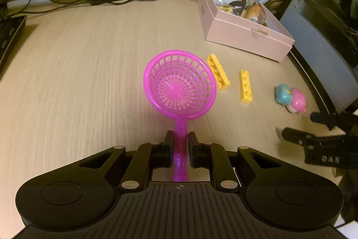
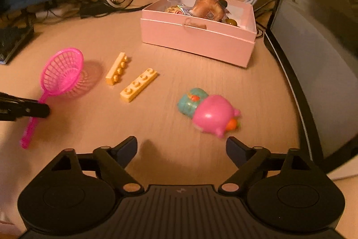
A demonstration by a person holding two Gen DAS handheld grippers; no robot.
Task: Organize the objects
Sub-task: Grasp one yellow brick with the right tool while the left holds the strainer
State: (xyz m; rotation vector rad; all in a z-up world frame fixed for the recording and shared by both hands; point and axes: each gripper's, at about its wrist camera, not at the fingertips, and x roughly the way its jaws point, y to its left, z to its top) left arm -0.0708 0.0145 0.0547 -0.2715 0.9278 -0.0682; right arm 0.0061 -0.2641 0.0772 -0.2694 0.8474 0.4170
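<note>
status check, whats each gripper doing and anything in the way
Left gripper shut on pink strainer handle. Right gripper open, empty, pink and teal toy just ahead. Two yellow bricks loose before pink box; path unobstructed.

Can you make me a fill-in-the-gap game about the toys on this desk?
1. The left gripper is shut on the handle of the pink plastic ____.
2. Two ____ toy building bricks lie on the wooden desk.
3. The right gripper is ____, holding nothing.
4. The pink cardboard ____ already holds items.

Missing words: strainer; yellow; open; box.
</note>
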